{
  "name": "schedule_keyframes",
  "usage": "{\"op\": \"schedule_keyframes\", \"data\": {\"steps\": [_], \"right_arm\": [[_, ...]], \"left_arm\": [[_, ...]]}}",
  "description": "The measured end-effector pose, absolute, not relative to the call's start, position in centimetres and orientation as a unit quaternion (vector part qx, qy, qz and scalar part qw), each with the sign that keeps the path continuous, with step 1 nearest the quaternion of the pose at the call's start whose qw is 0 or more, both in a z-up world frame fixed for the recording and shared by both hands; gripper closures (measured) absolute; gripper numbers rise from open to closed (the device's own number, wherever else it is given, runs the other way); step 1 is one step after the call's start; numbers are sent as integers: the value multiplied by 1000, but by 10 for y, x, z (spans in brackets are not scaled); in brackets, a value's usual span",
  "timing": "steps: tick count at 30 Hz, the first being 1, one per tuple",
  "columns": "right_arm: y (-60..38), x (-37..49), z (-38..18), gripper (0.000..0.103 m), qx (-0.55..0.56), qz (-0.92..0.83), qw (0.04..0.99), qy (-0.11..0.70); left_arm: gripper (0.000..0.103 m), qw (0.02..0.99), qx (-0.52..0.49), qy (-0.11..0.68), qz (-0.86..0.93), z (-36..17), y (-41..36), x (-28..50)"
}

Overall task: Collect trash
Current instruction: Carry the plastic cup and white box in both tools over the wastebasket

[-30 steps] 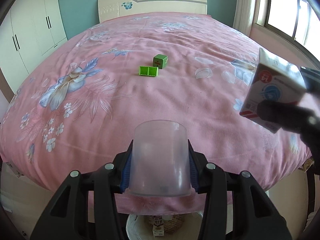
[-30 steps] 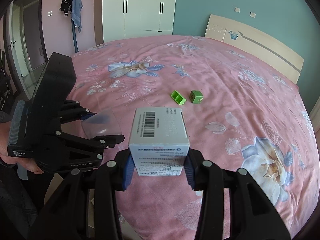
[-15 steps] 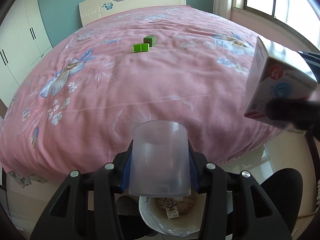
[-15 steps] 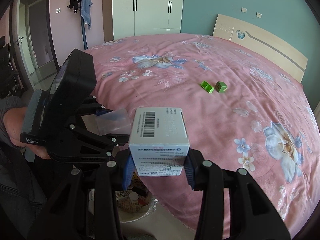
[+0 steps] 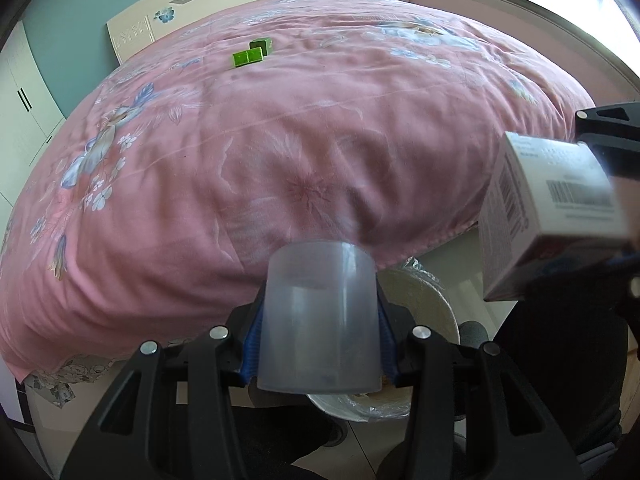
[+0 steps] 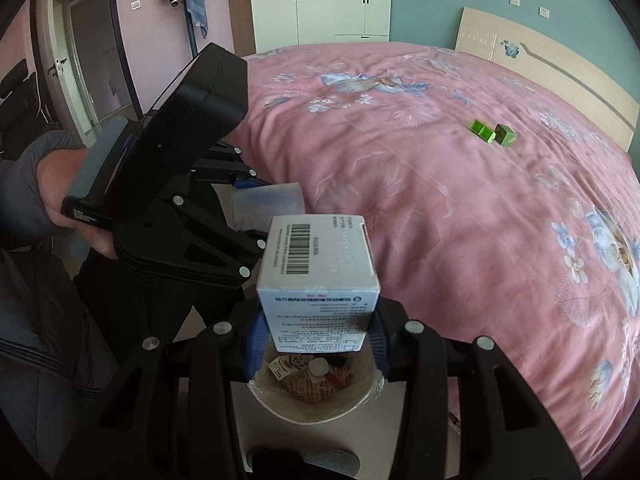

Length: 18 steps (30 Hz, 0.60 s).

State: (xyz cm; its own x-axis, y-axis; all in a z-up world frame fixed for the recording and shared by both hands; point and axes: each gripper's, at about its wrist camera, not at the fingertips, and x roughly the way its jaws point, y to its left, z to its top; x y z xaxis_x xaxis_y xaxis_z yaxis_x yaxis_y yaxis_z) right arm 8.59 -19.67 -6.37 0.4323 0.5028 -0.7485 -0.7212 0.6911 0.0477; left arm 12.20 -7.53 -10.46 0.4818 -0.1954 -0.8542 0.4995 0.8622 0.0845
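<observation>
Right gripper: jaws clamped on a white carton, barcode face up, long axis running forward along the fingers. Directly beneath, at 6 o'clock in the right wrist view: the lined trash bin, mouth open, already holding small cartons and a bottle cap. Carton over the near rim of the mouth, so a straight drop looks likely to land inside, though a slight forward nudge would centre it better.

Left gripper: jaws closed on a translucent plastic cup, upright between blue pads, mouth toward the camera. Behind and below the cup in the left wrist view, the bin peeking out from 4 to 6 o'clock, partly hidden by the cup. Cup apparently short of the bin mouth and off to its side; needs carrying toward 4 o'clock before release.

Judgement: right gripper nearer to a clean drop, left second. Risk: both tools crowding the same mouth, the left gripper body at 10 o'clock just beside the carton.

Farther out, on the pink floral bedspread: two green boxes at 12 o'clock, touching or nearly so, well apart from both grippers, not yet collected. Same pair at 2 o'clock in the right view.
</observation>
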Motion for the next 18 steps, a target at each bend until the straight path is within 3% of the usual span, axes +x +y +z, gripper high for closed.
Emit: {"op": "schedule_keyframes", "data": {"steps": [18], "right_arm": [[-185, 82, -155, 59, -102, 383, 790, 467]], "left_arm": [[54, 792, 184, 535, -227, -189, -75, 112]]}}
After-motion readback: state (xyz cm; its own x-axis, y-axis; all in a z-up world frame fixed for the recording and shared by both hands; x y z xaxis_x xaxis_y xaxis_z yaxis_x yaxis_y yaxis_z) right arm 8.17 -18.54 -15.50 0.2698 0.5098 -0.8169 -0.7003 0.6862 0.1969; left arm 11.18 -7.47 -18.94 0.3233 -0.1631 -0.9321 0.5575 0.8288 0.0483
